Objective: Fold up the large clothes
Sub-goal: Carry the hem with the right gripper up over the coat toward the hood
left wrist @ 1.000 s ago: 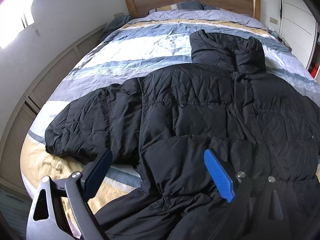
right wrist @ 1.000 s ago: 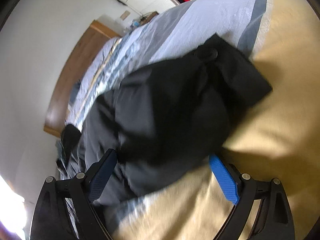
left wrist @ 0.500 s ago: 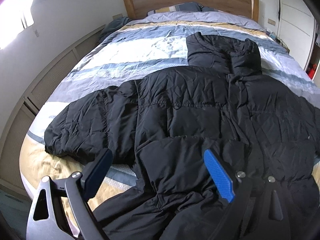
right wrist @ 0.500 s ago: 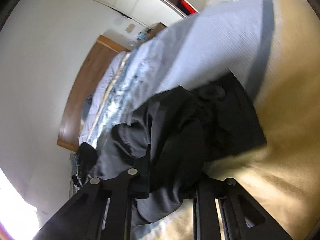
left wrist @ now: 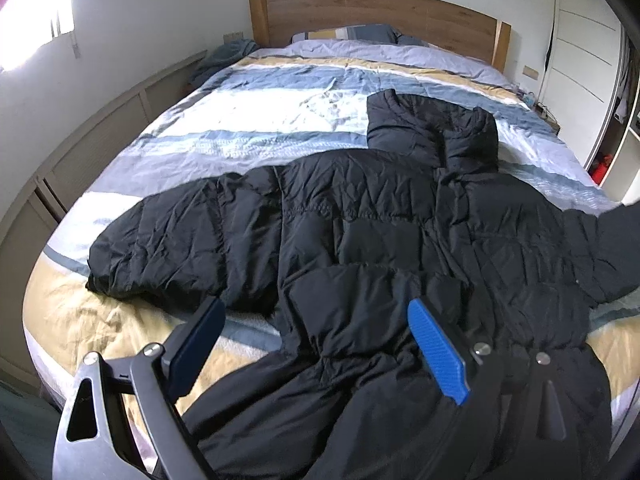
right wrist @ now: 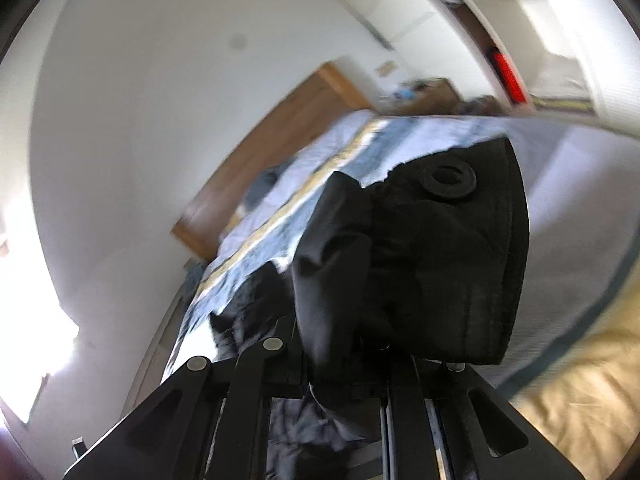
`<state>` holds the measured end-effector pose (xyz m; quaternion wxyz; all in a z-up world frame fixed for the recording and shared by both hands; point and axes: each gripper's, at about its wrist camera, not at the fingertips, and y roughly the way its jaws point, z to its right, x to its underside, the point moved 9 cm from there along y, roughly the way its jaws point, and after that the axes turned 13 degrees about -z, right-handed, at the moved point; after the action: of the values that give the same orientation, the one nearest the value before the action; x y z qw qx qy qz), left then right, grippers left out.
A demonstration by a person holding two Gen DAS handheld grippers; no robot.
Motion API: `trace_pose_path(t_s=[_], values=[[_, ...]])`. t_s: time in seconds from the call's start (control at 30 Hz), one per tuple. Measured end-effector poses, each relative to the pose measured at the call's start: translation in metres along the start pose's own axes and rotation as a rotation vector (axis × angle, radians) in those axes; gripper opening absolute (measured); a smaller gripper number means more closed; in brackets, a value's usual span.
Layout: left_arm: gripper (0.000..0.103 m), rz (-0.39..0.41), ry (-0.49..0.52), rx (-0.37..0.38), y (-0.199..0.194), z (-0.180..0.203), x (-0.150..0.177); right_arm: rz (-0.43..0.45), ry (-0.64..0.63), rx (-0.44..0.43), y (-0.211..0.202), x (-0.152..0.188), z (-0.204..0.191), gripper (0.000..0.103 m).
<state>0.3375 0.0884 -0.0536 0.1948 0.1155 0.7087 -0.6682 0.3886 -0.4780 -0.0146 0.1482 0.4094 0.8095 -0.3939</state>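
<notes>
Black quilted fabric covers most of the bed point(left wrist: 280, 120): the puffer jacket point(left wrist: 380, 220) lies spread face up on the striped duvet, hood toward the wooden headboard point(left wrist: 380, 12), one sleeve point(left wrist: 180, 240) stretched out to the left. My left gripper point(left wrist: 316, 336) hangs just above the jacket's lower hem, its fingers point(left wrist: 436, 348) spread wide with nothing between them; the hem is rumpled below. Farther right, the jacket's other sleeve point(left wrist: 616, 240) rises off the duvet. My right gripper point(right wrist: 360, 344) has its fingers clamped tight on that sleeve's cuff point(right wrist: 440, 260), which is lifted clear of the bed and fills the right wrist view, blurred, a round snap point(right wrist: 450, 182) showing on it.
</notes>
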Motion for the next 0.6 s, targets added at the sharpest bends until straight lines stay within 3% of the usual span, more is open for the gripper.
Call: trace_pose_path(t_s=[0.33,0.6], values=[[0.093,0.024,-0.025,0.045,-0.022,-0.027,0.024,-0.159,-0.292,-0.06,0.027,0.078,-0.133,0.012],[0.093,0.026,-0.055,0.075,-0.027,-0.052,0.047,-0.307,-0.396,-0.021,0.055,0.159,-0.171,0.012]])
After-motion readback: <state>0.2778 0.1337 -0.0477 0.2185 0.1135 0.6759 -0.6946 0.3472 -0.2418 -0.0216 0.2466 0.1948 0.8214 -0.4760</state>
